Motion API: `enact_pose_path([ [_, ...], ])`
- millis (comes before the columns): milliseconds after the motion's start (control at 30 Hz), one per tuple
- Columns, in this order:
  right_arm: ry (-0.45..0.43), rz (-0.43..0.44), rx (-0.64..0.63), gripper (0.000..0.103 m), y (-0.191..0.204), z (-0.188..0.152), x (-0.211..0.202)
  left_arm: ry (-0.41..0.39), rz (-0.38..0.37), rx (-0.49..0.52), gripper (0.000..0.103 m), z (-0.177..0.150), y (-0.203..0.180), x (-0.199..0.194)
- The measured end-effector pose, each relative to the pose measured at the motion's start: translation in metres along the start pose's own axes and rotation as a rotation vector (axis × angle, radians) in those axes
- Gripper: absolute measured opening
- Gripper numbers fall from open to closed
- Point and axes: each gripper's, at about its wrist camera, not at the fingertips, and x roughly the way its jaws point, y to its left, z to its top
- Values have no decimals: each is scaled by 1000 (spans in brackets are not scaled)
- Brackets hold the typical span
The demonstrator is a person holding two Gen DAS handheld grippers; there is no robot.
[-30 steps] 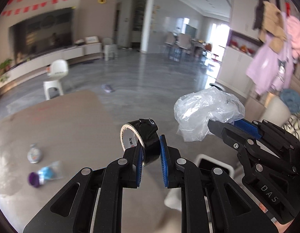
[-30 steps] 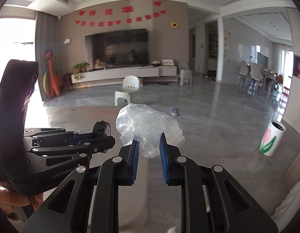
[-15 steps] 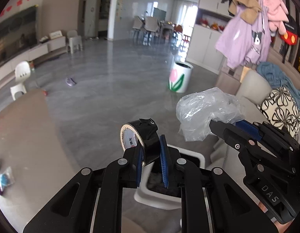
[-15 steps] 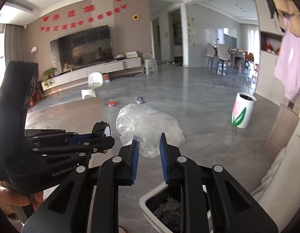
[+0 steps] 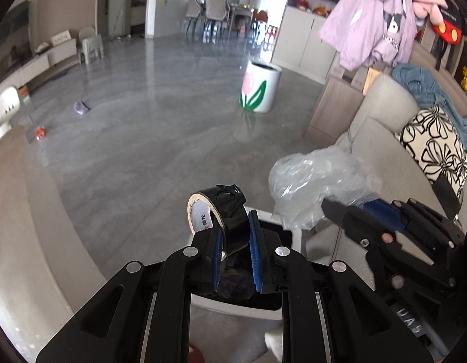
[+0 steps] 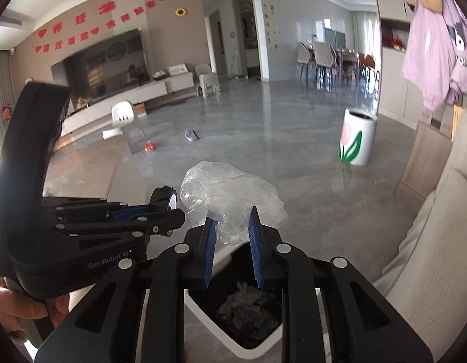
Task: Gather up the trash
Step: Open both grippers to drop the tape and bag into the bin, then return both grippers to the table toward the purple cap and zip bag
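My left gripper (image 5: 235, 227) is shut on a roll of black tape (image 5: 221, 214) with a white core; it also shows in the right wrist view (image 6: 165, 199). My right gripper (image 6: 231, 224) is shut on a crumpled clear plastic bag (image 6: 230, 195), also in the left wrist view (image 5: 315, 187). Both are held above a white-rimmed trash bin (image 6: 209, 317) on the floor, holding dark trash inside. In the left wrist view the bin (image 5: 233, 307) lies right under my fingers.
A beige sofa (image 5: 381, 151) with a black-and-white flowered cushion (image 5: 436, 148) stands right of the bin. A white tulip-painted bin (image 5: 259, 87) stands farther off. A purple scrap (image 5: 81, 108) and a red item (image 5: 40, 133) lie on the grey floor. A table edge (image 5: 27, 227) is at left.
Both grippers have swung right, away from the table, and tilted down over the white trash bin. Both still hold their items. The sofa and tulip bin have come into view.
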Motion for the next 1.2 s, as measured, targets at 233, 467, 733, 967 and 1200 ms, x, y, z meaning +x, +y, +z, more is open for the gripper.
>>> enact_pose_path([
  [233,121,-41,-10,23,-15,-37,43,108,-21,-3,22,-14,-3,51],
  [467,304,-24,-35,99,-38,-62,92,240,51,-46,98,-20,17,89],
  [733,278,-46,-71,99,-39,-65,93,198,40,-23,98,-19,19,84],
  [967,235,-52,-94,99,-29,-46,77,169,30,-95,98,-14,33,62],
  [1200,175,-26,-119,99,-5,-20,55,57,67,-127,98,-4,53,9],
])
